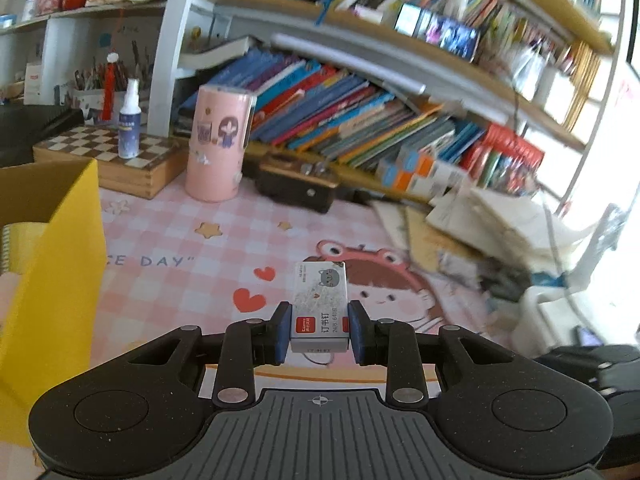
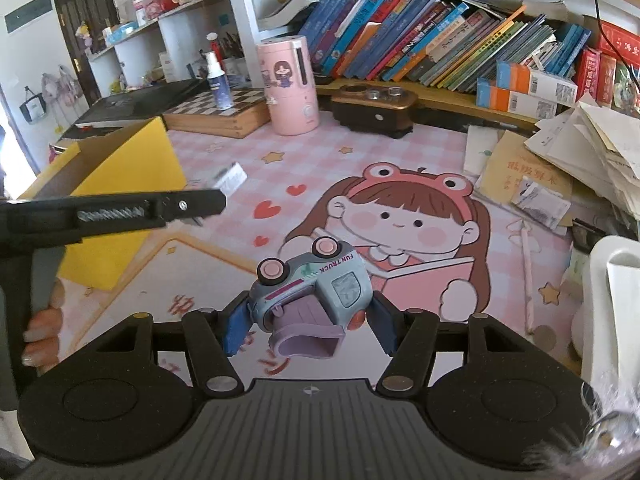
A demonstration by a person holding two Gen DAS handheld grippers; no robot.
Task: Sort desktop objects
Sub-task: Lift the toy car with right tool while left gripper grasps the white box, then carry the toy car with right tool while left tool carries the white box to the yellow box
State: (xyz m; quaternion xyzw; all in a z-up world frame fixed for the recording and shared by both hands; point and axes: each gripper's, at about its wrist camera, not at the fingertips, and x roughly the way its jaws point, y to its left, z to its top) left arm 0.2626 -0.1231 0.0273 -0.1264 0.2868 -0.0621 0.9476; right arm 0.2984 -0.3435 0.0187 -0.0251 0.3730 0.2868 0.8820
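My left gripper (image 1: 319, 330) is shut on a small white staple box (image 1: 320, 308) and holds it above the pink cartoon desk mat (image 1: 180, 232). The right wrist view shows that box (image 2: 231, 177) blurred beyond the left gripper's arm (image 2: 120, 210). My right gripper (image 2: 308, 326) is shut on a grey-blue toy truck (image 2: 316, 292) with pink wheels and a purple bin, tipped on its side above the mat. A yellow cardboard box (image 1: 52, 264), open on top, stands at the left; it also shows in the right wrist view (image 2: 120, 184).
A pink cylinder container (image 2: 289, 84), a chessboard box (image 2: 218, 114) with a spray bottle (image 2: 218, 84), and a dark wooden stand (image 2: 374, 110) sit at the back. Leaning books (image 2: 440, 52) fill the shelf. Paper stacks (image 2: 580, 152) and a white object (image 2: 612, 308) lie right.
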